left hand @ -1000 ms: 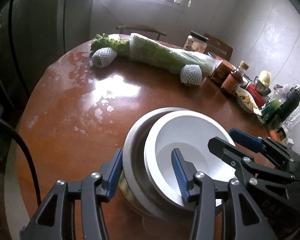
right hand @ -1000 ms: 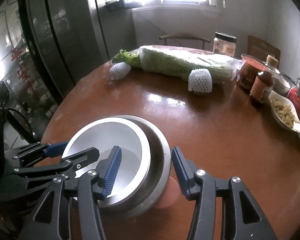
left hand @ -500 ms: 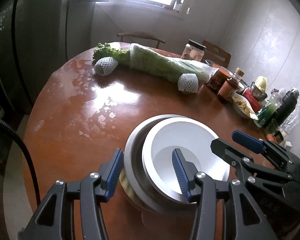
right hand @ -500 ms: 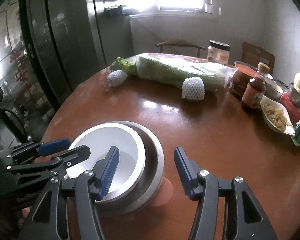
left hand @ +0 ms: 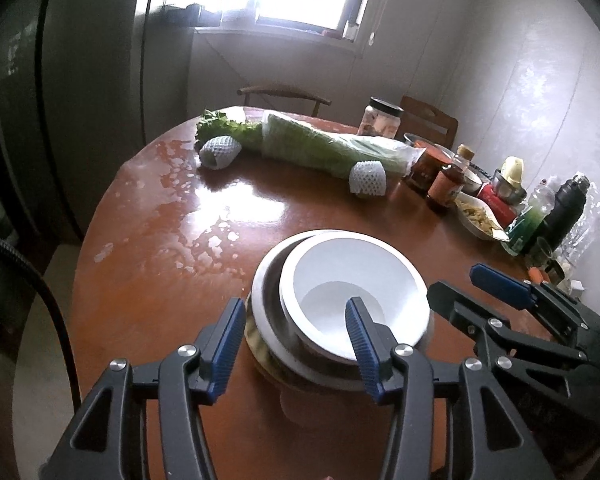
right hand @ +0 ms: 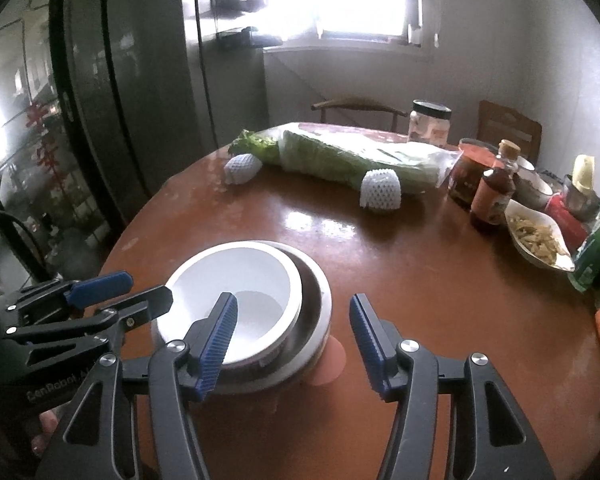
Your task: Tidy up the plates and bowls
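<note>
bowls sit nested near my edge of the round brown table (left hand: 148, 248): a white bowl (left hand: 352, 276) lies inside a wider metal bowl (left hand: 266, 300), pushed toward its right side in the left wrist view, and a pinkish plate (right hand: 330, 364) peeks out from under the pile in the right wrist view.

my left gripper (left hand: 296, 344) hangs over the near left rim of the stack, jaws parted, one blue pad outside the metal bowl and the other in front of the white bowl's inside. the pads press on nothing that i can see, and i hold nothing.

my right gripper (right hand: 292, 340) stands on the other side with its jaws apart; they have just been opening. its left pad shows in front of the white bowl's rim, its right pad over bare table, with the metal bowl's right edge and the pink plate showing in the gap between them, ungripped.

far across the table lie wrapped greens (left hand: 324, 148) with two white foam nets (right hand: 380, 192), and jars, bottles and a dish of food (right hand: 540, 240) crowd the right side.
</note>
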Motion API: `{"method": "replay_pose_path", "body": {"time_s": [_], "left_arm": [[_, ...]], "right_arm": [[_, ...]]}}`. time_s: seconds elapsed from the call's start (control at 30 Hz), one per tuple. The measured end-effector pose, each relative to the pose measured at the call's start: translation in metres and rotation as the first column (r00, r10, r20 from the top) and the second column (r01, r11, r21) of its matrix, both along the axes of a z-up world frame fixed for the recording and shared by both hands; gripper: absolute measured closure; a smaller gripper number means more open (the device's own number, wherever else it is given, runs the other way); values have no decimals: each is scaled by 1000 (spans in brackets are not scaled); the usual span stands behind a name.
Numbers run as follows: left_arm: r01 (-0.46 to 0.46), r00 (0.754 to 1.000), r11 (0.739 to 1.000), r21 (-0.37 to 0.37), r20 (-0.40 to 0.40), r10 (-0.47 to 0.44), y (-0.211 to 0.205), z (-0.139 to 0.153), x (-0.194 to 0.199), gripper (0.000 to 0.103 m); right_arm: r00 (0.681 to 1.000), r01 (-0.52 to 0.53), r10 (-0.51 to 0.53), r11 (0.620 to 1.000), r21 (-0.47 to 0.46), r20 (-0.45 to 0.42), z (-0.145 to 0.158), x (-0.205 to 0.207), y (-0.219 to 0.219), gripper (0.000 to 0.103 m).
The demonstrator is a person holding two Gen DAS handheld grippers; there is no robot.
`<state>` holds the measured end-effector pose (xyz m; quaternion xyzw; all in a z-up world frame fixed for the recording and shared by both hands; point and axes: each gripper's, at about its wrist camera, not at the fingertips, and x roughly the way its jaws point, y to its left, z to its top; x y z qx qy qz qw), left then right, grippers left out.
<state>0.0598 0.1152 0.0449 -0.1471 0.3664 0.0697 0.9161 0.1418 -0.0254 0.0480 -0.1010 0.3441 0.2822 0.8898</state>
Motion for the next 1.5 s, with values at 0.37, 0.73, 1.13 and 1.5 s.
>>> {"method": "replay_pose_path", "body": {"time_s": [0.37,0.73,1.13,1.5], "left_arm": [[-8,999,999,44,33,6,-22,2,-30,49],[-25,998,995,93,54,20,-40,-1,-62,48],[-43,998,989,142,53,35,-51,-11,-84,47],[-51,998,988,144,37,46,-59,-24,-90,46]], "right_arm": [[999,21,-21,999,28,33,-1,-37,-22,39],[997,40,-43,998,53,68,-5,-70,-42,38],[996,50,-54,997,52,73,-17,-99,-55,37],[993,95,-98,994,48,65,-31,-112,-76,37]]}}
